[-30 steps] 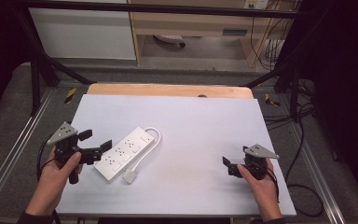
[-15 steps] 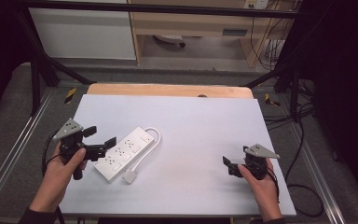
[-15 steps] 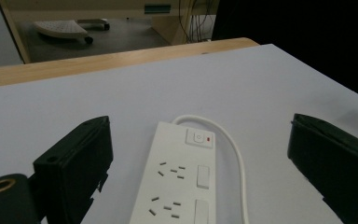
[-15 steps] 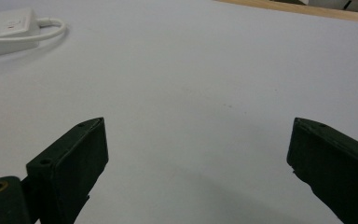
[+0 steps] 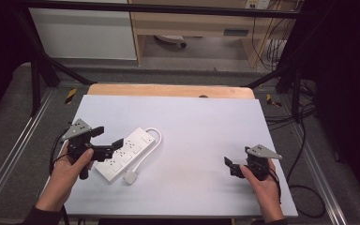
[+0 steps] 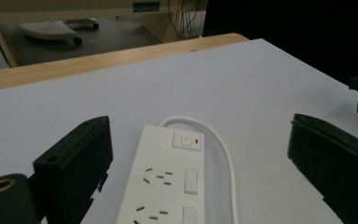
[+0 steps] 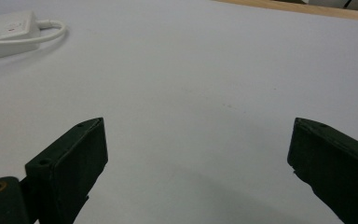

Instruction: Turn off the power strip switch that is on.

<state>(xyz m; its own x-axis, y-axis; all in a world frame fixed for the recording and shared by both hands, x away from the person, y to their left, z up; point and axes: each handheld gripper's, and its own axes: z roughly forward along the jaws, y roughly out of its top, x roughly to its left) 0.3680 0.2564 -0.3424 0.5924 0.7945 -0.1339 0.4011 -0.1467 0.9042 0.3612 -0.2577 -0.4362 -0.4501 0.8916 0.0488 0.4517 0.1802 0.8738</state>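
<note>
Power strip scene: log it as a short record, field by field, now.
item: white power strip, lying flat on the table
cord: white, loops from the strip's far end back to a plug
switch: at the strip's far end, red mark beside it
left gripper: open, jaws either side of the strip
right gripper: open, over bare table

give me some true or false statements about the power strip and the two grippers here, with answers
1. The left gripper is open, its jaws either side of the power strip. True.
2. The right gripper is shut on the cord. False: it is open over bare table, far from the strip.
3. The strip's cord loops back alongside it. True.
4. The power strip is black. False: it is white.
</note>
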